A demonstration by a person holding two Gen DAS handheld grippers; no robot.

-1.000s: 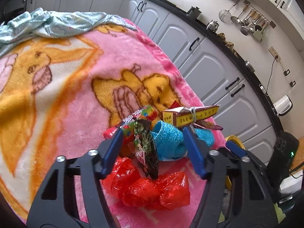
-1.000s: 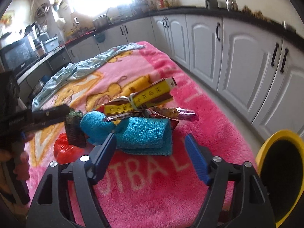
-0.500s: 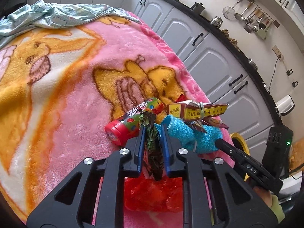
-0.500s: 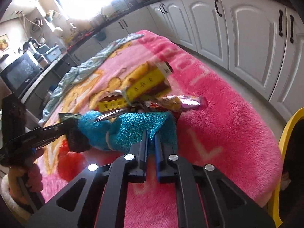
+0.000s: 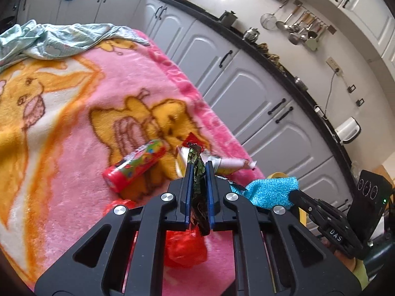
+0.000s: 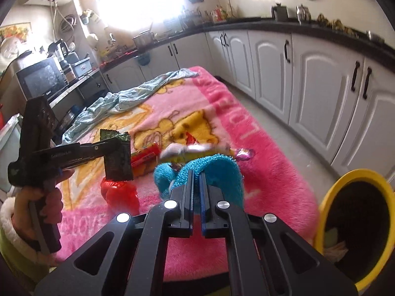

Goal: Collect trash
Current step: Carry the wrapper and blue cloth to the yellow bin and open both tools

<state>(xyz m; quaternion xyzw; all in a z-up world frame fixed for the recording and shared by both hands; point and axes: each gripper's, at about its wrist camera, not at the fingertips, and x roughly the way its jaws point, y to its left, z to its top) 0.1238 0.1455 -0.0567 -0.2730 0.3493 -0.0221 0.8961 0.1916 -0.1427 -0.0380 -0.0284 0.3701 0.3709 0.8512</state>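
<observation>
My left gripper [image 5: 198, 166] is shut on a dark green snack wrapper [image 5: 197, 187] and holds it above the pink blanket [image 5: 74, 128]; the wrapper also shows in the right wrist view [image 6: 117, 157]. My right gripper [image 6: 196, 175] is shut on a blue cloth [image 6: 212, 170] and holds it lifted off the blanket; the cloth also shows in the left wrist view [image 5: 269, 191]. A red candy tube [image 5: 134, 165], a yellow box [image 6: 187, 154], a shiny purple wrapper [image 6: 243, 153] and a red plastic bag [image 6: 119, 193] lie on the blanket.
A yellow-rimmed trash bin [image 6: 355, 222] stands on the floor at the right of the blanket. A light green cloth [image 5: 56, 39] lies at the blanket's far end. White kitchen cabinets [image 6: 308, 79] line the right side.
Both grippers closed, the left on the dark wrapper and the right on the blue cloth. Both then lifted their items off the pile; the blue cloth moved right toward the bin.
</observation>
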